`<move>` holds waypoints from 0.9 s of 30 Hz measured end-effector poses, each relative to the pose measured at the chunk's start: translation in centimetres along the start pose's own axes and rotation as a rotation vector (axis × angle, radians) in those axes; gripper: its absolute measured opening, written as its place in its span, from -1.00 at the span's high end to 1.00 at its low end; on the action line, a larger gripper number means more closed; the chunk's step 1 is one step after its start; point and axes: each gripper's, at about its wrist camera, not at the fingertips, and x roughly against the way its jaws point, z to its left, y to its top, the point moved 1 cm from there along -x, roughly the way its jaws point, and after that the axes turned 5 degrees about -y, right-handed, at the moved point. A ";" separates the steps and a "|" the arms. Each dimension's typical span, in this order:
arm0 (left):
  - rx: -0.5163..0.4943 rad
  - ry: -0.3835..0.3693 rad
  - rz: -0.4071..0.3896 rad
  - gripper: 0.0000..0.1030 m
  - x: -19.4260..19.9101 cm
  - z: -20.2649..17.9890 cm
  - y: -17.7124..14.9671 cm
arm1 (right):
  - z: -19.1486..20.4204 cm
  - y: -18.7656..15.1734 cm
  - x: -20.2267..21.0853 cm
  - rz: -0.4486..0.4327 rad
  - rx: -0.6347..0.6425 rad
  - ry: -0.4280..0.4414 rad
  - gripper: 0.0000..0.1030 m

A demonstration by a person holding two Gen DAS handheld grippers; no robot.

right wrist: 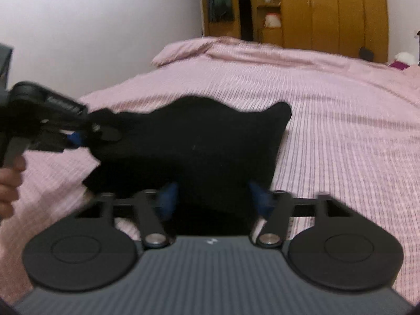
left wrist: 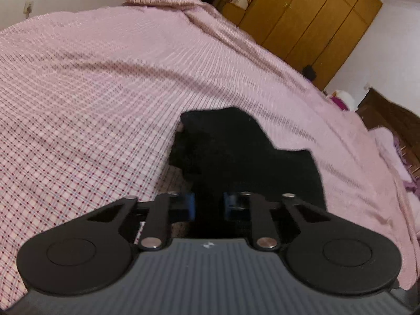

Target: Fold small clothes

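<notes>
A small black garment point(left wrist: 236, 144) lies bunched on the pink checked bedspread point(left wrist: 92, 92). My left gripper point(left wrist: 210, 204) is shut on its near edge, and black cloth fills the narrow gap between the blue pads. The right wrist view shows that same left gripper point(right wrist: 105, 134) clamped on the garment's point(right wrist: 197, 136) left end, which is raised off the bed. My right gripper point(right wrist: 214, 199) stands at the garment's near edge with its blue pads point(right wrist: 170, 197) wide apart; cloth lies between them, and the blurred pads do not press on it.
A person's hand point(right wrist: 9, 183) holds the left gripper's handle. A pillow point(right wrist: 183, 50) lies at the bed's far end, and a wooden wardrobe point(right wrist: 328, 10) stands behind it. A dark wooden headboard point(left wrist: 393, 120) lies to the right. The bedspread point(right wrist: 341, 131) stretches wide around the garment.
</notes>
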 end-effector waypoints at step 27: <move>-0.139 0.145 0.028 -0.45 2.3 0.2 -2.5 | -3.8 -0.8 3.8 -0.032 -0.211 0.104 -0.55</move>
